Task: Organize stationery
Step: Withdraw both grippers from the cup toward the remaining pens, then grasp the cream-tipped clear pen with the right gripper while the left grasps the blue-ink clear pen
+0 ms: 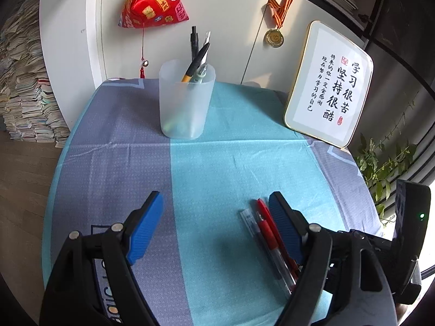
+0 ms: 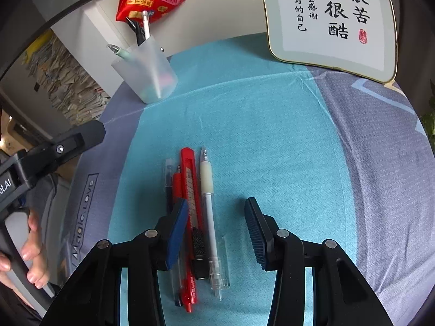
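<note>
Left wrist view, step: a pick-up is being set up; some stationery already stands in the frosted cup (image 1: 187,100) near the far edge of the tabletop (image 1: 217,163), so the sorting looks partly done.
Left wrist view, left gripper (image 1: 217,203): its blue pads stand wide apart with only bare cloth between them; it holds nothing.
Left wrist view, loose pens: a red pen (image 1: 267,225) and a clear pen (image 1: 252,224) lie side by side toward the near right of the tabletop, just beside the right-hand pad and outside the gap.
Left wrist view, surroundings: a framed calligraphy board (image 1: 329,84) leans at the far right corner.

Right wrist view, right gripper (image 2: 216,212): fingers partly apart, poised low over the loose pieces, clamped on nothing.
Right wrist view, task things: four pieces lie parallel near the middle of the tabletop, touching or nearly so: a clear pen, the red pen (image 2: 177,184), a red utility knife (image 2: 190,179) and a white pen (image 2: 207,193).
Right wrist view, fit: the knife and the white pen sit inside the gap; the left pad overlaps the red pen.
Right wrist view, white pen: slim, pale rubber grip, clear barrel end toward the camera.
Right wrist view, next move: my judgement is that it calls for singling out one piece, likely the white pen, closing across its barrel without catching the knife, then carrying it to the cup.
</note>
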`<state>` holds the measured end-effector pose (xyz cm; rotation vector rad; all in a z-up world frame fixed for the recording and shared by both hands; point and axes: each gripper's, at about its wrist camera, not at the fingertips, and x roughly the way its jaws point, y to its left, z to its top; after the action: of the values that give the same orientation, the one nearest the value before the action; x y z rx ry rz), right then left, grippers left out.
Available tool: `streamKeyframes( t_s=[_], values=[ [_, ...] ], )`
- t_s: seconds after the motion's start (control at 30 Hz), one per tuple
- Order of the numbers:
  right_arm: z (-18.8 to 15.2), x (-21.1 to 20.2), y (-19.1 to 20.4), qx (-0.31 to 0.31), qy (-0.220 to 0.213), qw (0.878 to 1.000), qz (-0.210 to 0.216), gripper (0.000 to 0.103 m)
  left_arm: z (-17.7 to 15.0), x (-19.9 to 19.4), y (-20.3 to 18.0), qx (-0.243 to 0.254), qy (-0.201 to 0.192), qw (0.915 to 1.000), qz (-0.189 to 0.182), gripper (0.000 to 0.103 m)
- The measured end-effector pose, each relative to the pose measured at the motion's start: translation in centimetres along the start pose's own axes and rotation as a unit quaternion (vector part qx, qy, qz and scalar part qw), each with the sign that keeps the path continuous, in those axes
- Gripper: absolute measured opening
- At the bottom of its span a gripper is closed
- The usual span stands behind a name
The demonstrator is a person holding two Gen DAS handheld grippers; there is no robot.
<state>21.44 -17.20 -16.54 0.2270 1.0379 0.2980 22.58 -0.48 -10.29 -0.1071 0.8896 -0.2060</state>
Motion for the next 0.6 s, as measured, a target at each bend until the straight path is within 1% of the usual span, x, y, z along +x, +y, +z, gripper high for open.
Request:
streamKeyframes(
  t_s=[0.03,0.1,0.2,0.27,0.33,0.43,0.47,0.5,0.57,0.6],
  values=[
    [0.1,0.0,0.1,-0.001,0.001,1.000,-0.007,0.044,-0.2,0.2,0.1,-0.002,0.005,1.0000,0.002,0.079],
    [0.1,0.2,0.3,-0.004,-0.001,1.000,-0.022,0.036,-0.8,0.6,0.1,-0.002,0.016,0.9999,-0.002,0.079],
    [0.3,0.2,0.1,-0.004,-0.001,1.000,-0.027,0.034,-1.4,1.1,0.3,-0.010,0.029,0.9995,-0.002,0.079],
    [0.4,0.2,0.5,-0.009,-0.001,0.999,-0.039,0.034,-1.7,1.2,0.5,-0.014,0.030,0.9994,0.000,0.079],
    [0.4,0.4,1.1,-0.025,0.001,0.998,-0.060,0.034,-2.2,1.3,0.9,-0.026,0.034,0.9991,-0.002,0.079],
    [0.1,0.9,2.7,-0.060,-0.008,0.992,-0.113,0.033,-3.0,2.2,1.6,-0.067,0.059,0.9958,-0.023,0.079],
    [-0.1,1.1,3.2,-0.076,-0.014,0.988,-0.134,0.029,-3.3,2.5,1.8,-0.078,0.067,0.9942,-0.031,0.079],
    [-0.3,1.3,3.6,-0.089,-0.023,0.986,-0.138,0.019,-3.4,2.8,1.9,-0.084,0.074,0.9931,-0.034,0.079],
    [-0.3,1.3,3.5,-0.087,-0.027,0.987,-0.132,0.011,-3.5,2.8,1.6,-0.080,0.072,0.9937,-0.030,0.079],
    [-0.3,1.2,3.1,-0.081,-0.029,0.989,-0.123,0.011,-3.5,2.7,1.4,-0.072,0.071,0.9946,-0.024,0.079]
  ],
)
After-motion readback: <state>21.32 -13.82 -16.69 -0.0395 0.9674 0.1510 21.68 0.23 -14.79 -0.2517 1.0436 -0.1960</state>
